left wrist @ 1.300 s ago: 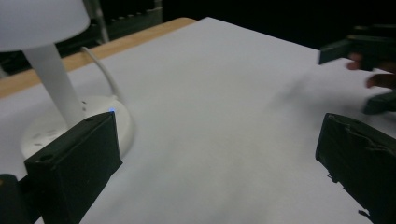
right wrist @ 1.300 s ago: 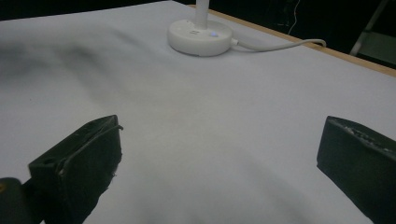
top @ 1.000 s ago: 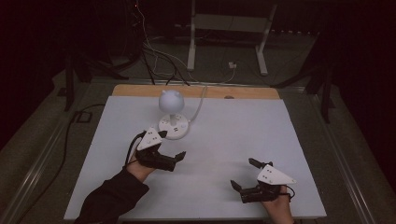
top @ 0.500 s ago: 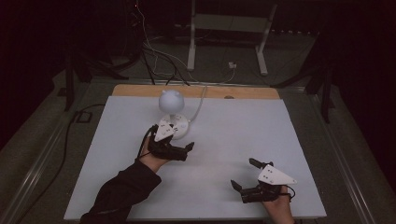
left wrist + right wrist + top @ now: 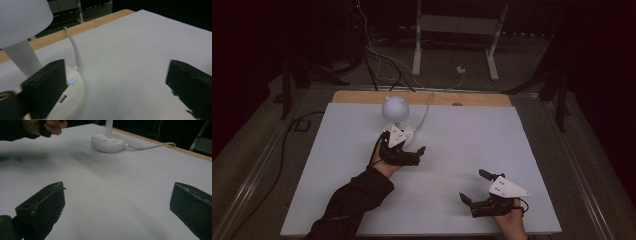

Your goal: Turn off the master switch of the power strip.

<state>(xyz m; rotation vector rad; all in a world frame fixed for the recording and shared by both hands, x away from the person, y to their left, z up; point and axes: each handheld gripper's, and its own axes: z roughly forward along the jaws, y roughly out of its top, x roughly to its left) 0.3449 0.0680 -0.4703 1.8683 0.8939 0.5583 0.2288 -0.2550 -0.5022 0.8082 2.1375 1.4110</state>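
A small white desk lamp (image 5: pixel 396 118) with a globe shade stands near the far edge of the white bench (image 5: pixel 472 140), its cord (image 5: pixel 426 114) trailing back over the wooden strip behind. The left gripper (image 5: pixel 404 150) sits at the lamp's round base (image 5: pixel 72 95), jaws wide apart with nothing between them, though they have just been closing a little; in the left gripper view one black jaw overlaps the base's rim beside a small glowing blue button (image 5: pixel 72 80), and whether it touches the plastic is hard to tell from the blur. The right gripper (image 5: pixel 476 187) rests low near the front right corner of the bench, well apart from the lamp, its jaws also spread and empty; its own view looks across bare bench to the lamp base (image 5: pixel 108 143) and the left hand (image 5: pixel 47 126). The step in hand appears to be reaching the lamp's switch. Doing it well likely means slowing the approach, bringing one jaw tip squarely over the blue button rather than the rim, and pressing straight down so that the light base does not slide or tip; the cord behind should be left slack and untouched.
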